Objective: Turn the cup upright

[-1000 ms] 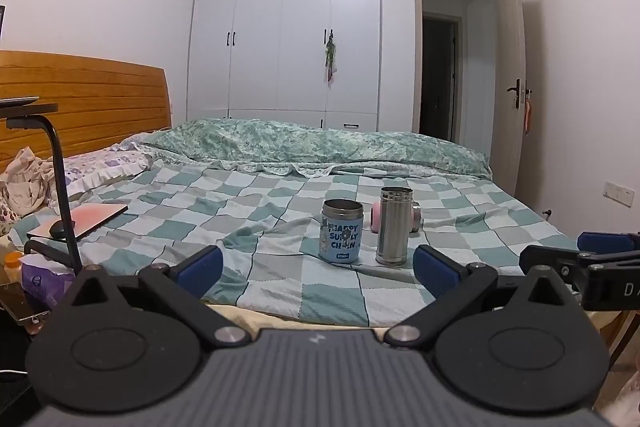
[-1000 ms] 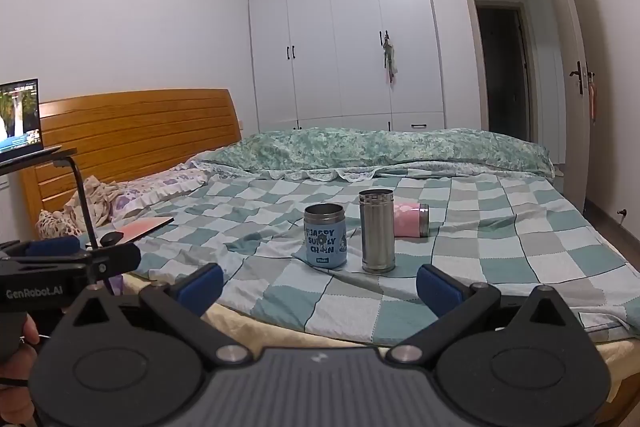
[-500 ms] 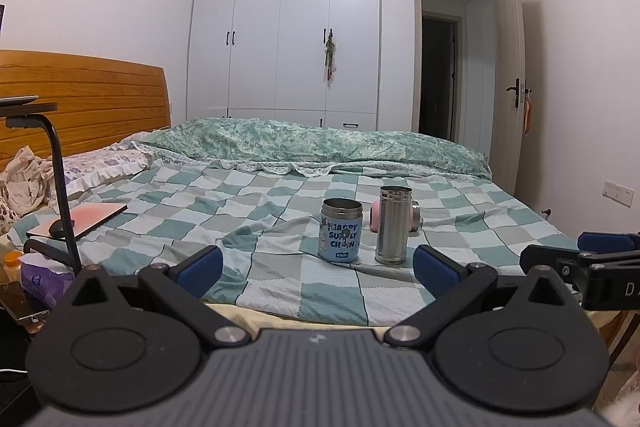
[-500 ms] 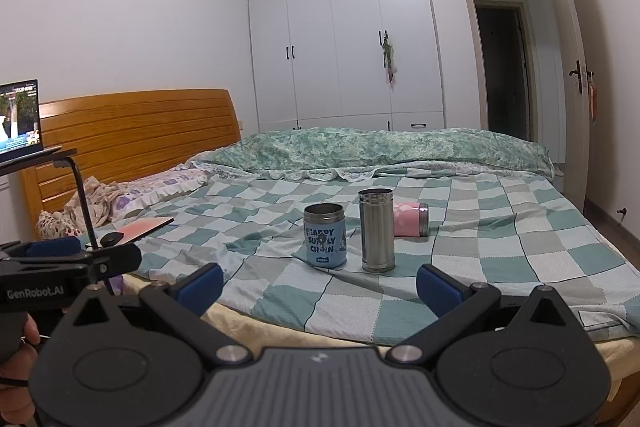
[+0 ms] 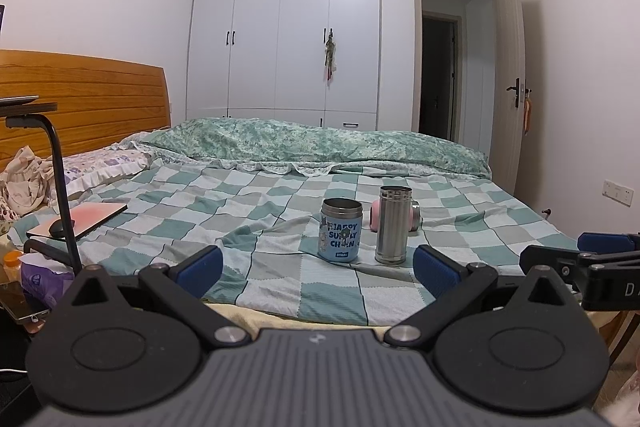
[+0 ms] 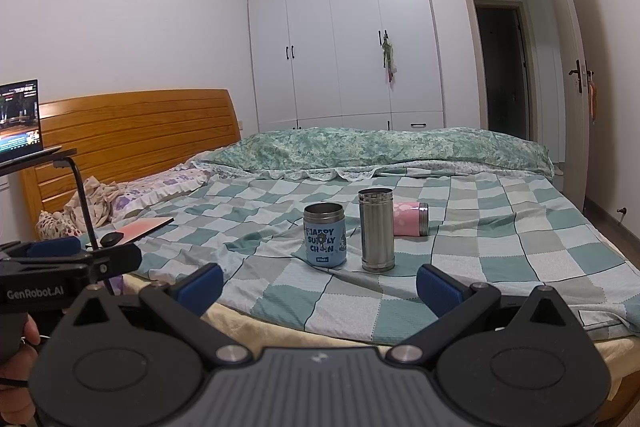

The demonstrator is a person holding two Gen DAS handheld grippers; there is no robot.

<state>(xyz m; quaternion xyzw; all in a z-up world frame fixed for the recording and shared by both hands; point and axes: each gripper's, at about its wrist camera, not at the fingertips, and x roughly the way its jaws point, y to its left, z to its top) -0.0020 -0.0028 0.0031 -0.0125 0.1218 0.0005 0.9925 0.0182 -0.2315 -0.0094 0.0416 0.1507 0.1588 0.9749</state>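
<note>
A pink cup [image 6: 411,219] lies on its side on the checked bedspread [image 6: 500,251], behind a tall steel flask [image 6: 376,229]; in the left wrist view the pink cup [image 5: 375,218] is mostly hidden by the steel flask [image 5: 393,224]. A blue printed cup [image 6: 324,235] stands upright left of the flask, and it also shows in the left wrist view [image 5: 341,229]. My left gripper [image 5: 318,269] is open and empty, short of the bed edge. My right gripper [image 6: 319,285] is open and empty, also short of the bed edge.
A black stand [image 5: 60,187] with a laptop [image 6: 20,121] stands left of the bed. A pink tablet with a mouse [image 5: 80,219] lies on the bed's left. A folded green duvet [image 5: 320,147] lies along the far side. Wardrobe and open door behind.
</note>
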